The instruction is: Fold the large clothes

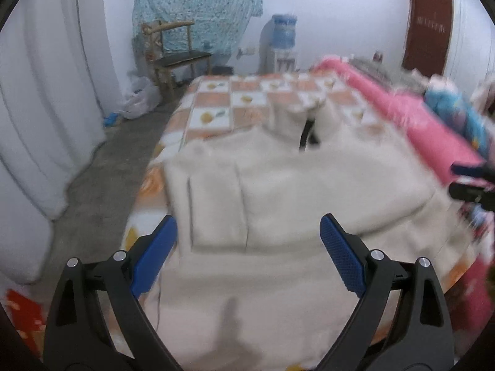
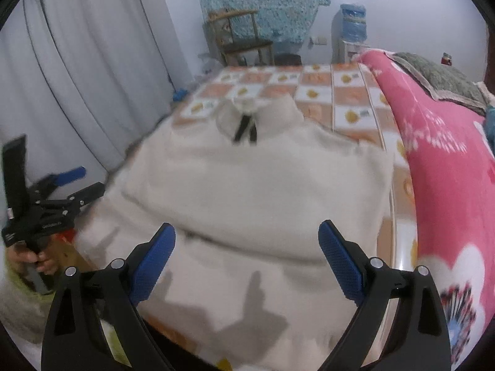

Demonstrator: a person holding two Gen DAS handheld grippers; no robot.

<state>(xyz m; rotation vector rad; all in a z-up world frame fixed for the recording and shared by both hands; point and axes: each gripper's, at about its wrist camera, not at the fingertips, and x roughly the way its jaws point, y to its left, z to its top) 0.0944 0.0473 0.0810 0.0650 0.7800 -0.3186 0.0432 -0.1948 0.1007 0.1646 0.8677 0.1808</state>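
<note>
We shot from two cameras held low over the near end of the bed [image 1: 213, 99], both facing along it toward the far wall. The left view looked over the cream garment [image 1: 309, 179] from the curtain [image 1: 46, 92] side, the right from nearer the pink blanket [image 2: 433, 160]. Both shared the garment, chair [image 1: 176, 55] and water dispenser [image 2: 352, 31].
</note>
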